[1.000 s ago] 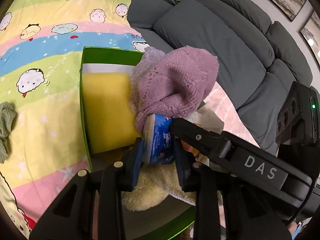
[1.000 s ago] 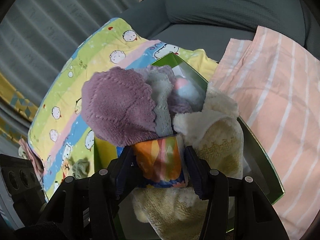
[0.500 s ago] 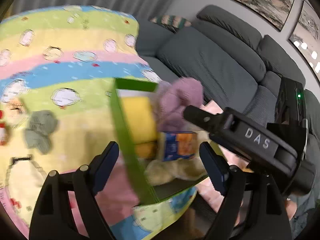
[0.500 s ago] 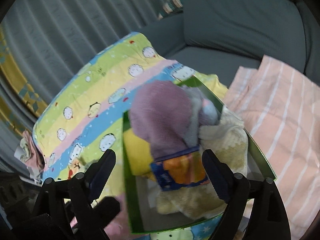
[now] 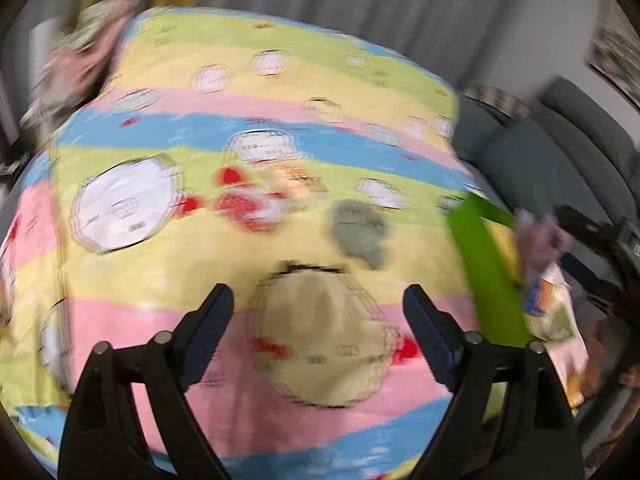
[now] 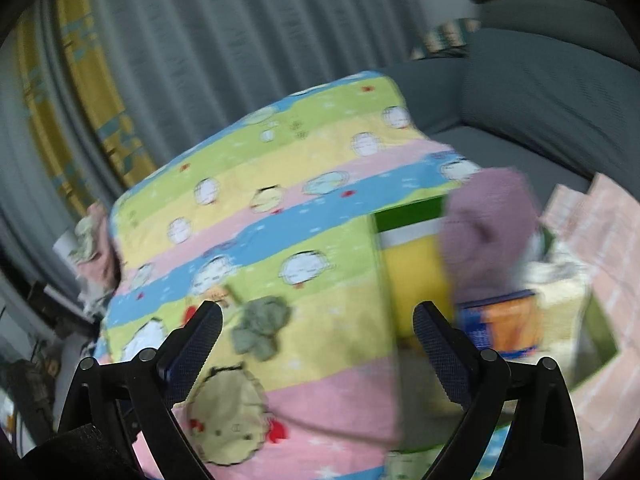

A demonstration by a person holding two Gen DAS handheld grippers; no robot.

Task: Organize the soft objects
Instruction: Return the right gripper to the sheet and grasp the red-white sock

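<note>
A green box (image 6: 408,210) sits on the striped cartoon blanket (image 6: 280,216). It holds a yellow sponge (image 6: 416,276), a purple knitted cloth (image 6: 488,232), a blue-and-orange packet (image 6: 504,328) and a cream towel (image 6: 560,292). A small grey-green cloth (image 6: 260,328) lies loose on the blanket left of the box. My right gripper (image 6: 318,312) hovers above the blanket, jaws opening wide, nothing between them. In the blurred left wrist view my left gripper (image 5: 318,296) is also opening and empty, with the grey-green cloth (image 5: 360,232) just beyond it and the box (image 5: 480,264) far right.
A heap of pink and pale cloths (image 6: 96,248) lies at the blanket's far left edge. The grey sofa (image 6: 540,92) stands behind the box, and a pink striped cloth (image 6: 600,240) lies to its right. Grey curtains (image 6: 200,60) hang at the back.
Both grippers let go of the blue-and-orange packet, which stays in the box. Both opened wide, drew back and swung left over the blanket toward the grey-green cloth.
</note>
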